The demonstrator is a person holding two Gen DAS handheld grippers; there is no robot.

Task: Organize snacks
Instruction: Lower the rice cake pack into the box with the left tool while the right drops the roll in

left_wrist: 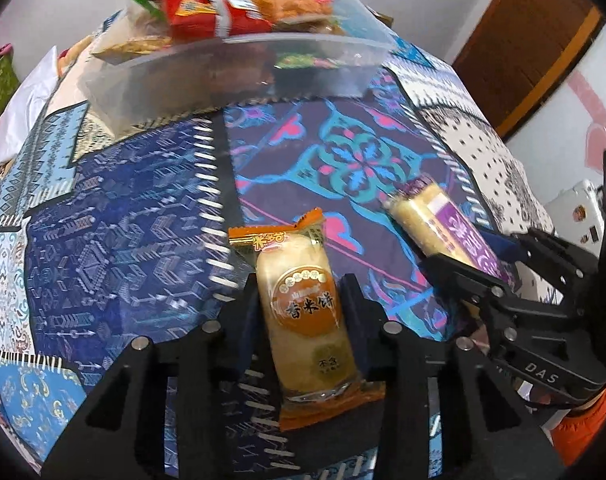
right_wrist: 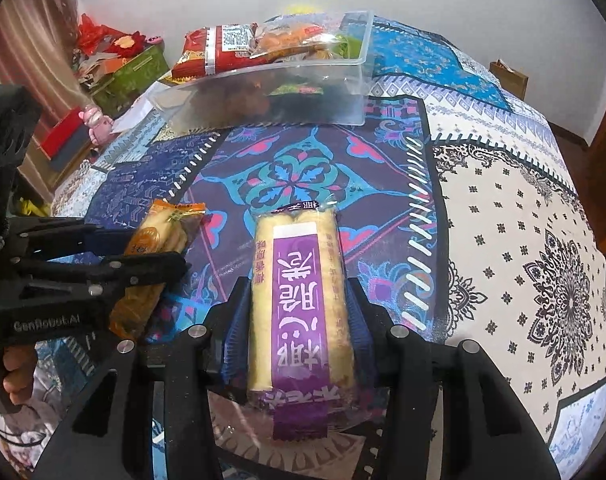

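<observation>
My left gripper (left_wrist: 301, 284) is shut on an orange-wrapped rice cracker pack (left_wrist: 307, 312), held lengthwise between its fingers above the patterned cloth. It also shows in the right wrist view (right_wrist: 155, 248). My right gripper (right_wrist: 299, 288) is shut on a purple-labelled pack of cream rolls (right_wrist: 301, 304), which shows at the right of the left wrist view (left_wrist: 443, 224). A clear plastic box (left_wrist: 239, 68) heaped with snack packets stands at the far side of the table (right_wrist: 271, 92). Both grippers are well short of the box.
A patchwork tablecloth (right_wrist: 503, 208) covers the table. A red snack bag (right_wrist: 219, 52) hangs over the box's left rim. Green and red boxes (right_wrist: 131, 76) and a pink toy (right_wrist: 97, 124) lie beyond the table's left edge. A wooden door (left_wrist: 535, 52) is at the right.
</observation>
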